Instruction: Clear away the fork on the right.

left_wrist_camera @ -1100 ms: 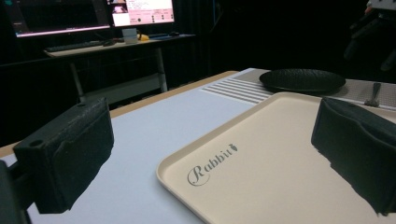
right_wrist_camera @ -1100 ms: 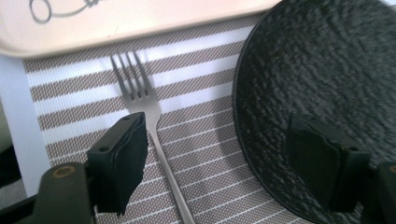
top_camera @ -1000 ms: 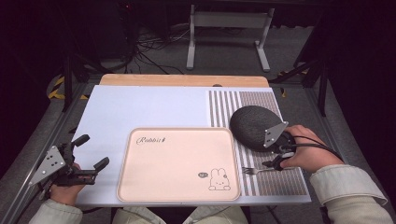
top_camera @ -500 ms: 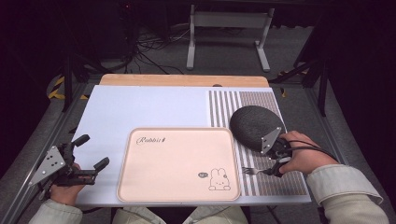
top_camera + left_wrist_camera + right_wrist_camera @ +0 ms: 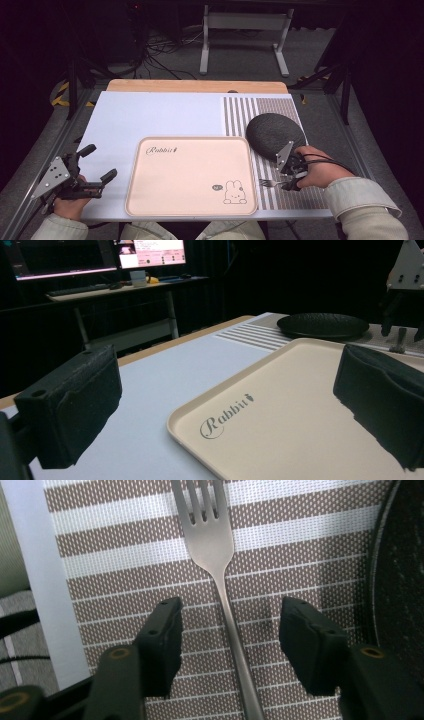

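I see a silver fork (image 5: 220,585) lying flat on the striped mat (image 5: 280,107) near the surface's front right corner, tines toward the beige tray (image 5: 192,175), beside the dark plate (image 5: 272,134).

A pale counter (image 5: 150,117) with a wooden far edge carries a beige tray (image 5: 190,175) printed with a rabbit. Just beside it lies a brown striped mat (image 5: 260,107). On the mat rest a dark round plate (image 5: 272,134) and a fork (image 5: 215,555).

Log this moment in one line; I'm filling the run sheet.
right gripper: open, jaws astride fork handle | fork: flat on striped mat | left gripper: open, idle beside tray
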Demonstrator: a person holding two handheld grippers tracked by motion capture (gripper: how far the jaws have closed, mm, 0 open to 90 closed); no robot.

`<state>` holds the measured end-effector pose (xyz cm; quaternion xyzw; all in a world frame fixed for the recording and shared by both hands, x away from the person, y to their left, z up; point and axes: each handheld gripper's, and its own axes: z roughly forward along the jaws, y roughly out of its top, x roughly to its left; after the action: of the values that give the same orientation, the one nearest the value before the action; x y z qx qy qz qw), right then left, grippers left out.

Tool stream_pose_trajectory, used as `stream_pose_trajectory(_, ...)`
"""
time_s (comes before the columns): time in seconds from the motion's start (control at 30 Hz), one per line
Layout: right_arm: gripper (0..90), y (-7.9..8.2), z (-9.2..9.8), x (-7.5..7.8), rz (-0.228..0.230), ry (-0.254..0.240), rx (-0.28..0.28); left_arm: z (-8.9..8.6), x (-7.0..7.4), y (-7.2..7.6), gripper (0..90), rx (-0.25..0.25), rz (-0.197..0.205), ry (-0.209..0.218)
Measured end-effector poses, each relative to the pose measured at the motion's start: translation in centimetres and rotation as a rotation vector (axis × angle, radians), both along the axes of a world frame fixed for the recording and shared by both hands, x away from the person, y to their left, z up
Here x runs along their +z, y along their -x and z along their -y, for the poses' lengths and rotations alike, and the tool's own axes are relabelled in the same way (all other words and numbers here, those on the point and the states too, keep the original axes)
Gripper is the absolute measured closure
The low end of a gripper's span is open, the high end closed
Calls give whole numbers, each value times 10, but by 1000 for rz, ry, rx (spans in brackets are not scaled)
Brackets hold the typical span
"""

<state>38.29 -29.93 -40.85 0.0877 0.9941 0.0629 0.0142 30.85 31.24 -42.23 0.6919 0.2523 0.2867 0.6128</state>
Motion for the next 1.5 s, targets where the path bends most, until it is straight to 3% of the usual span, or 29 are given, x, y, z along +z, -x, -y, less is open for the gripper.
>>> stream_pose_trajectory(0.2,651,-2,-4,-1,1,40,36,-1,0,1,1,5,2,-2)
stream_pose_trajectory(0.47,820,-4,-4,-4,-11,87,102,-2,0,3,1,9,0,-3)
stream_pose_trajectory(0.8,852,-3,-7,-6,-8,109,158,-2,0,5,1,14,2,-3)
stream_pose_trajectory(1.17,858,-3,-8,-6,-7,116,157,-2,0,5,0,15,1,1)
stream_pose_trajectory(1.33,860,-2,-6,-5,7,98,155,-3,0,5,1,15,3,-3)
stream_pose_trajectory(1.5,861,0,-8,6,32,46,158,-2,0,5,1,17,1,-4)
